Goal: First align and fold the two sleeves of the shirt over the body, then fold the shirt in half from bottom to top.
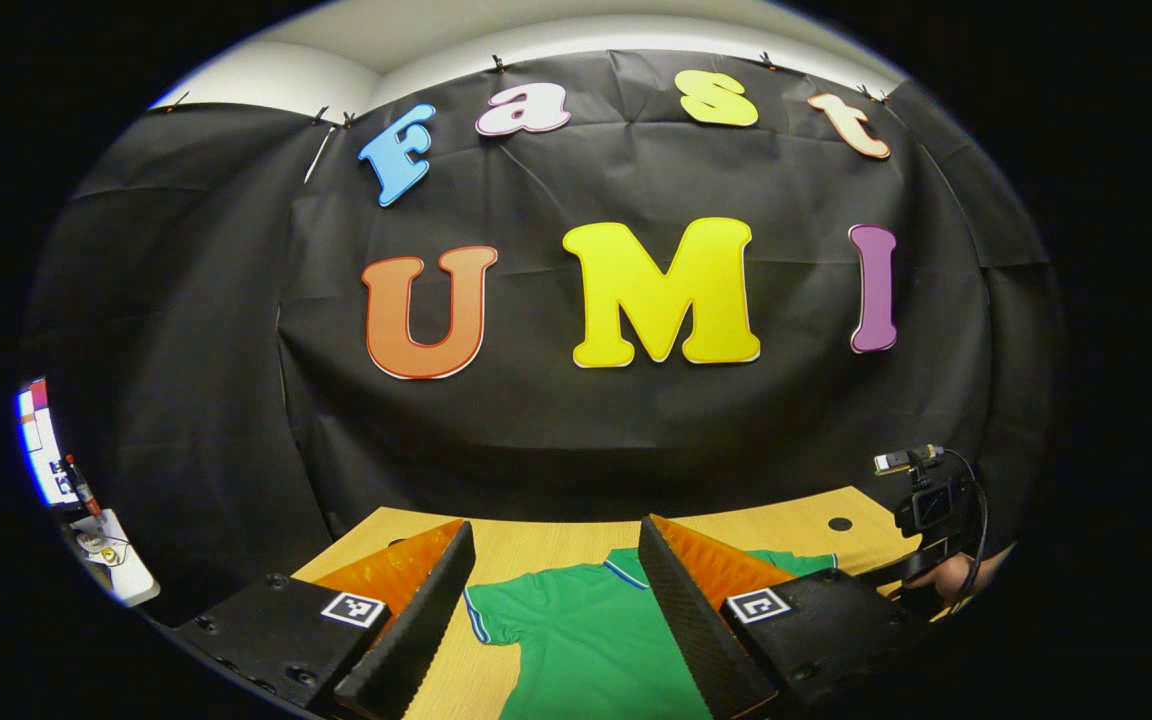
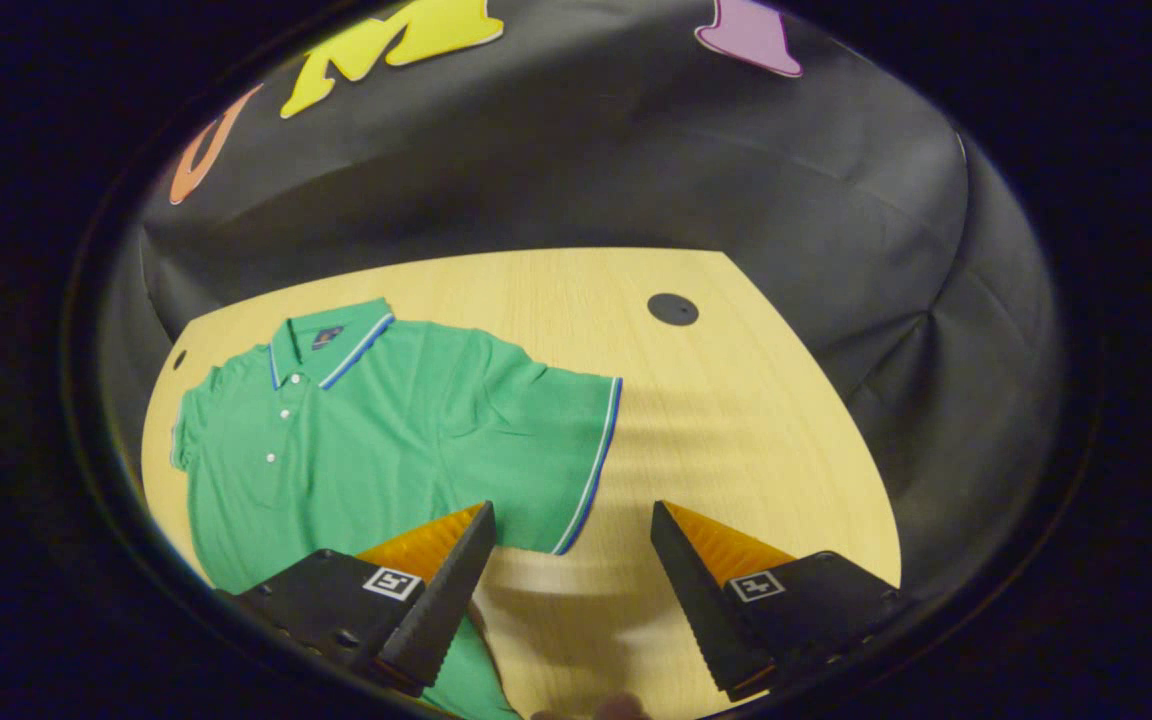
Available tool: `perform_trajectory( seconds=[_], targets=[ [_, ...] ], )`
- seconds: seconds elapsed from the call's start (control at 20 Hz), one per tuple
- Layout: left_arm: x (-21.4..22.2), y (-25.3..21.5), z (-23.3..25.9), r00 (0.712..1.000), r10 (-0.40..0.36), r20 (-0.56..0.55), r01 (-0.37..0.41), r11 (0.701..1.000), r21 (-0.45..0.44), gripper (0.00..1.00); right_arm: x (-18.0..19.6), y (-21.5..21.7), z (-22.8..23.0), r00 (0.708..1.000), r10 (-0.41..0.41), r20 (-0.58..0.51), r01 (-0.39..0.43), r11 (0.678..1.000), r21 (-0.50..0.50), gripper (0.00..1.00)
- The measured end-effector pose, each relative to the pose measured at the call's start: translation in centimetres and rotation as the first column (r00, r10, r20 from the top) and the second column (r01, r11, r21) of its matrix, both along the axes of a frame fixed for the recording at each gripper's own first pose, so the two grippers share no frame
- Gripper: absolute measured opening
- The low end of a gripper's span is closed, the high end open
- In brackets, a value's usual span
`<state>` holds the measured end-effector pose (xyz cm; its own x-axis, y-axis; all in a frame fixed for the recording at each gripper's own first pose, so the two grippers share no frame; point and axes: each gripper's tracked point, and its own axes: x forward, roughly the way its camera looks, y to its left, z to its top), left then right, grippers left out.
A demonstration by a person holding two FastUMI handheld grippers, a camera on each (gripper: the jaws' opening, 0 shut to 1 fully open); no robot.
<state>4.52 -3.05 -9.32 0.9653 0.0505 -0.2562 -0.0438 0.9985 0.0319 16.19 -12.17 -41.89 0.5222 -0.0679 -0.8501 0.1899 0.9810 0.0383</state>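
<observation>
Nearest in the right gripper view, right gripper (image 2: 568, 545) spread wide, empty, poised over bare wooden table (image 2: 736, 400) just beside the striped hem of the shirt's right sleeve (image 2: 561, 440); probably placed there to take that hem first. Beyond the fingers, green polo shirt (image 2: 376, 440) laid flat, face up, buttons showing, collar (image 2: 326, 350) toward the far wall, both sleeves out and not yet folded. Further right, a dark round hole (image 2: 673, 309) in the tabletop.

In the left gripper view, left gripper (image 1: 556, 580) likewise spread, gripping nothing, held above the shirt (image 1: 586, 640) with the left sleeve (image 1: 486, 615) between the fingers, seemingly lined up for its own pick. Off right, the other gripper's camera rig (image 1: 931, 500) and a hand (image 1: 966, 572) holding it. Task judged at its very start.
</observation>
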Motion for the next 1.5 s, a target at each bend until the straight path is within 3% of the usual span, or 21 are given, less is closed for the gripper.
perform_trajectory(
  seconds=[0.25,0.35,0.5,0.6,0.7,0.75,0.8,0.9,1.25,1.5],
  targets=[
    [0.5,1.6,-1.1,0.999,0.029,-0.035,-0.027,0.999,0.036,1.0,1.7,0.3,-2.5,0.999,-0.019,-0.049,0.02,1.0,0.012,0.95],
    [0.9,1.8,-1.5,0.999,0.031,-0.041,-0.029,0.999,0.035,1.0,1.7,1.0,-2.5,0.997,-0.041,-0.061,0.046,0.996,0.074,0.95],
    [1.7,1.2,-1.9,0.998,0.02,-0.052,-0.019,1.0,0.015,1.0,1.3,0.7,-2.6,0.997,-0.044,-0.064,0.05,0.995,0.09,0.74],
    [2.0,1.2,-2.4,0.998,0.017,-0.061,-0.017,1.0,0.0,1.0,1.2,0.8,-2.6,0.996,-0.061,-0.062,0.068,0.991,0.118,0.43],
    [2.0,1.5,-2.6,0.997,0.021,-0.068,-0.021,1.0,-0.005,1.0,1.4,1.1,-2.6,0.997,-0.063,-0.049,0.07,0.985,0.155,0.2],
    [1.9,1.7,-2.5,0.997,0.023,-0.068,-0.023,1.0,-0.004,1.0,1.3,1.1,-2.5,0.996,-0.066,-0.053,0.073,0.985,0.158,0.18],
    [1.9,2.0,-2.5,0.997,0.025,-0.068,-0.025,1.0,0.001,1.0,1.5,1.0,-2.7,0.997,-0.06,-0.057,0.068,0.986,0.151,0.06],
    [1.9,2.6,-2.4,0.997,0.033,-0.065,-0.033,0.999,0.01,1.0,1.7,1.3,-2.5,0.998,-0.042,-0.053,0.049,0.989,0.139,0.0],
    [0.7,4.6,-2.4,0.995,0.072,-0.07,-0.071,0.997,0.005,1.0,3.5,1.8,1.9,0.998,-0.012,0.054,0.007,0.996,0.088,0.0],
    [-0.4,5.9,-2.1,0.994,0.097,-0.056,-0.097,0.995,-0.008,1.0,5.5,4.1,5.8,0.983,0.117,0.142,-0.114,0.993,-0.03,0.0]
  ],
)
